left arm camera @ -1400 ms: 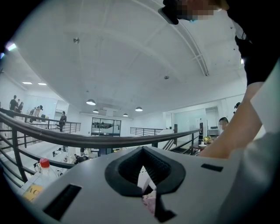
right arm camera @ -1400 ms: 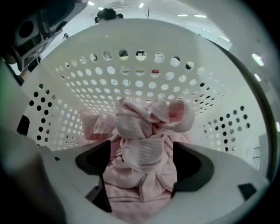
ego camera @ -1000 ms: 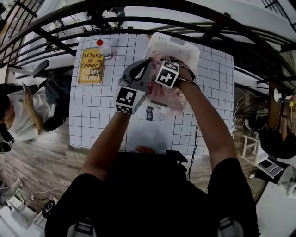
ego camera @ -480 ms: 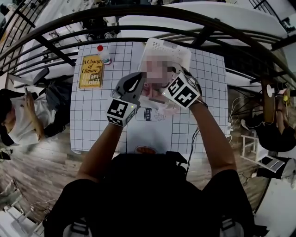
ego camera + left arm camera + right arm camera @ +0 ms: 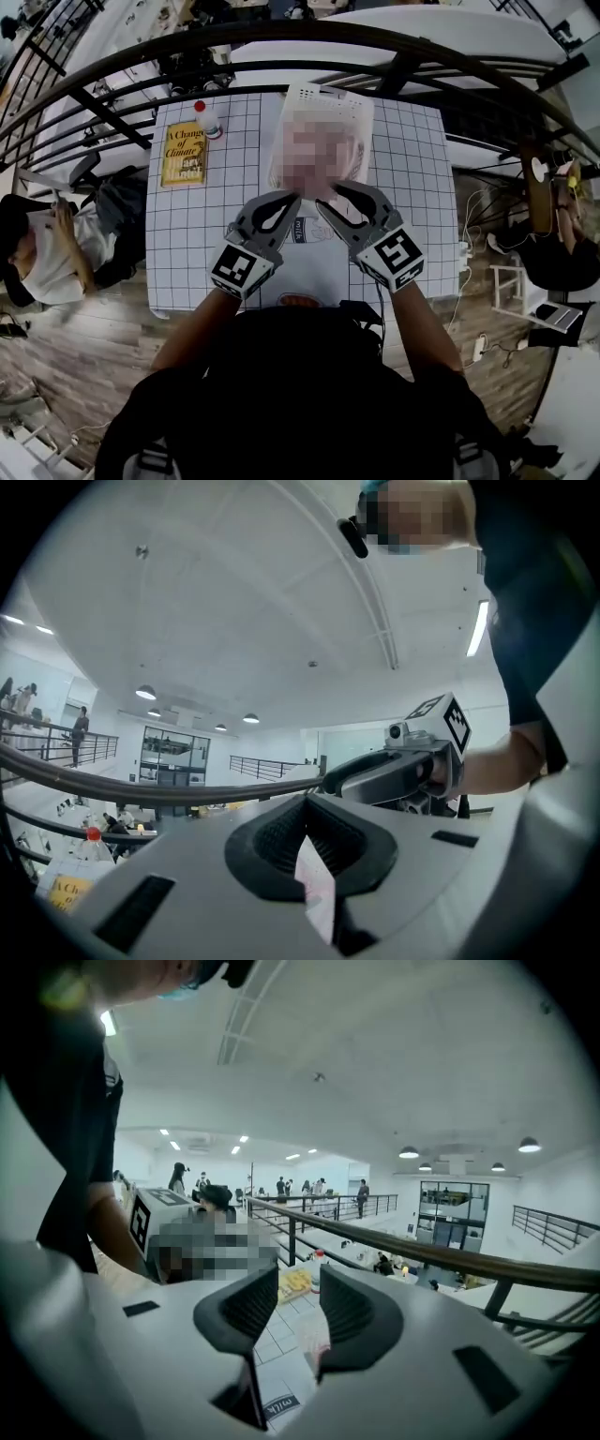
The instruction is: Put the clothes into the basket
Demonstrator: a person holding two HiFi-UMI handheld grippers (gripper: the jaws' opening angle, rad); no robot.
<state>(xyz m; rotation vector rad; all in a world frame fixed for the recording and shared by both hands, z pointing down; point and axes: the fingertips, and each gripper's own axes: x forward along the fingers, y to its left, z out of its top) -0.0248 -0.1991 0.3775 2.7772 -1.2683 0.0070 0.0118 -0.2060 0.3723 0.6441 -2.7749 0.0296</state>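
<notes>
Hovers both grippers above the checked table [image 5: 187,246], with the job judged roughly half done. Holds the left gripper [image 5: 293,197] level, jaws pressed together, only a thin pale sliver showing along the seam. Carries the right gripper [image 5: 328,195] just beside it, tipped slightly down, with jaws just closed part-way and standing narrowly apart. Grips nothing between those pads, with only tabletop showing through the gap. Faces the white basket [image 5: 349,101] just ahead of both sets of tips, seemingly already loaded with pinkish cloth, though too little of the inside shows to be sure. Leaves a white shirt [image 5: 314,267] with a small print lying flat on the table directly below the grippers, untouched and outside the basket. Calls next, by this reading, for a drop onto that shirt, a pinch, and a carry forward over the rim. Passes over the yellow book [image 5: 185,155] and small bottle [image 5: 207,118], well off to the left gripper's left and no part of the job.
</notes>
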